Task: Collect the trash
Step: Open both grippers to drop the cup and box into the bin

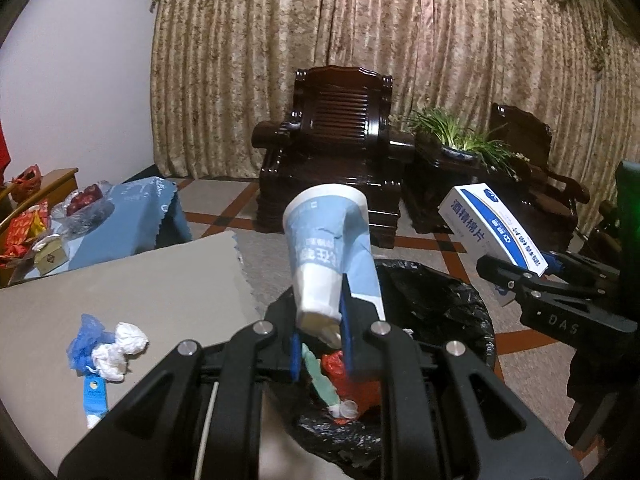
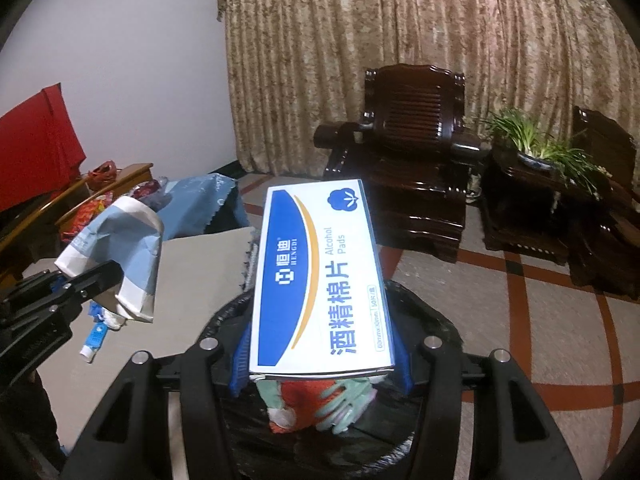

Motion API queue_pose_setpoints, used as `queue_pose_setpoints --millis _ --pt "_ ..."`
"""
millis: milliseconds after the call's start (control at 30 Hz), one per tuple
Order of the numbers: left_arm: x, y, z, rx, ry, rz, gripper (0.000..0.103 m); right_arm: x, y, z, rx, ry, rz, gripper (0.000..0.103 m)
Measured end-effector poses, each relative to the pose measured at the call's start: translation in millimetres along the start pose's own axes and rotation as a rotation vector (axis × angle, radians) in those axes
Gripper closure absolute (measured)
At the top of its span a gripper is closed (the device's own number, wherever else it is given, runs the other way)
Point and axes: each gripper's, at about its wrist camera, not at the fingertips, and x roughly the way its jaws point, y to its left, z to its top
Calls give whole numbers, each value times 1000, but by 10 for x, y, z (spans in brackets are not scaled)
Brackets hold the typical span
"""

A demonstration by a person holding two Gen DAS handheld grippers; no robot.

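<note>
The left gripper (image 1: 320,340) is clenched on the squashed base of a crumpled paper cup (image 1: 332,248), which stands over the near rim of the black-lined bin (image 1: 452,300). The right gripper (image 2: 320,364) grips an alcohol-pad box (image 2: 320,276) by its sides, above the bin's middle. Inside the bin lie a red bag (image 2: 308,400) and green gloves (image 2: 344,408). Left of the bin, on the grey table (image 1: 140,288), a white tissue wad (image 1: 120,348) and a blue tube (image 1: 94,396) remain. The risk, as I judge it: the cup, let go here, could strike the bin's rim and fall outside; the long box could bridge the bin's opening.
</note>
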Motion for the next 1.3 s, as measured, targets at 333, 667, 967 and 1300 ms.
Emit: queue_pose_setpoints --millis 333,667,967,1300 --pt "388 -148 -174 -3 58 -57 89 109 -187 -152 19 57 -24 49" --pt "703 -232 -283 22 99 -67 89 315 -364 -270 30 110 -47 49" --pt "982 -247 -257 16 139 -99 84 600 -452 -310 12 155 -51 48" --pt "976 -112 -180 -13 120 -81 27 568 -487 -356 -2 147 -112 6"
